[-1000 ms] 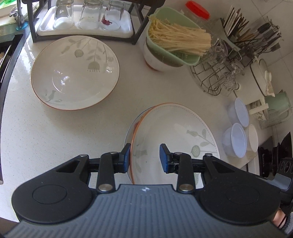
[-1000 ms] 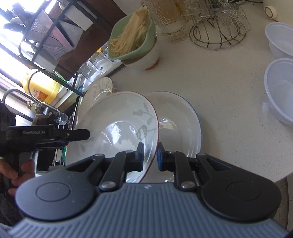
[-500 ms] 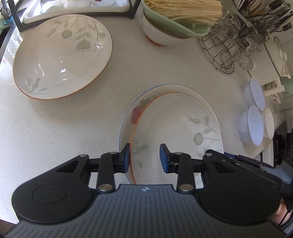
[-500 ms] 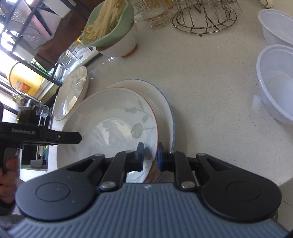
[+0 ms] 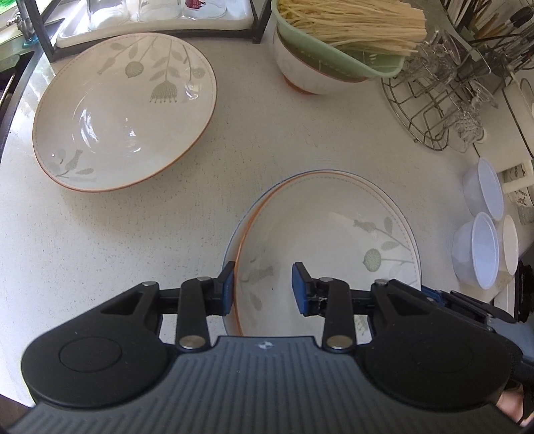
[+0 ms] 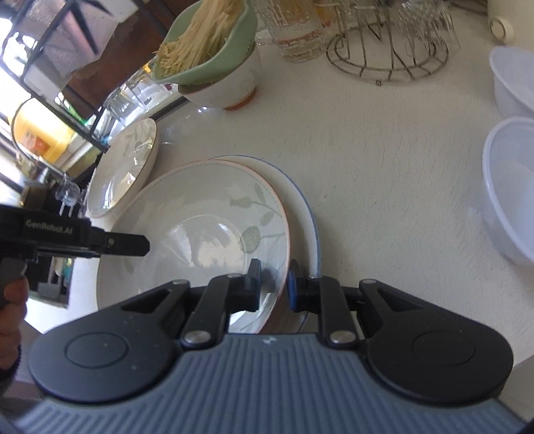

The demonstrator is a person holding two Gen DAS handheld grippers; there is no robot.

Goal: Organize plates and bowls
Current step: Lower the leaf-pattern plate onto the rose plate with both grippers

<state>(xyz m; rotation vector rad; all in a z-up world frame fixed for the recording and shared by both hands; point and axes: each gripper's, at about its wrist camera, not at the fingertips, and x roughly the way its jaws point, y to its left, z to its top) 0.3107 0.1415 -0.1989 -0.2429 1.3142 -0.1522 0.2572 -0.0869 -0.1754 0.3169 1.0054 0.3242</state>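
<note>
A speckled white countertop [image 5: 100, 240] is spread beneath the jaws. Ahead of them, a black-framed rack [image 5: 257, 23] is set, lit by bright daylight.

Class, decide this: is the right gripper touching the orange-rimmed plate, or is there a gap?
Touching. The right wrist view shows the right gripper with one finger on each side of the orange-rimmed plate, its rim pinched between the pads.
</note>
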